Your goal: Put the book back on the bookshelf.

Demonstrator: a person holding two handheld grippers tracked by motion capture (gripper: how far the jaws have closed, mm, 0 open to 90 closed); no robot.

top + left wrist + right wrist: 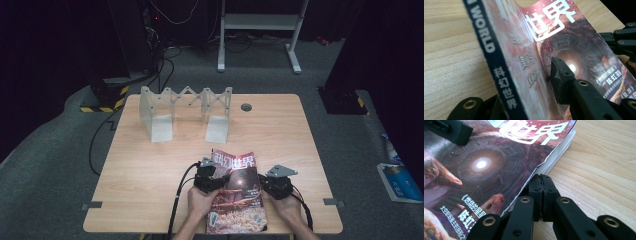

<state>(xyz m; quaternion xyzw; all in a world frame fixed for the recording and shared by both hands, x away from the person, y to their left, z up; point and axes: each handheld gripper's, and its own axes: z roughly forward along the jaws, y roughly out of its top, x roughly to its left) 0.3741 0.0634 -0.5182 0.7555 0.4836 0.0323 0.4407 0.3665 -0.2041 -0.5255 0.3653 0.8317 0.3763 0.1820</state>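
A magazine [235,192] with a reddish cover and white title lies near the front edge of the wooden table [150,170]. My left gripper [212,181] is shut on its spine side. In the left gripper view one jaw presses on the cover [574,37], the other sits under the dark blue spine [499,75], and that side is lifted; the left gripper [529,85] grips there. My right gripper [274,186] is at the magazine's right edge. Its jaws [541,178] are pressed together at the slightly raised cover edge [549,157], with nothing visible between them.
A grey folding rack [185,112] with two upright plates stands at the back of the table. A round grey cap [246,107] is set in the tabletop behind. Cables trail from both grippers over the front edge. A white frame [260,30] stands on the floor beyond.
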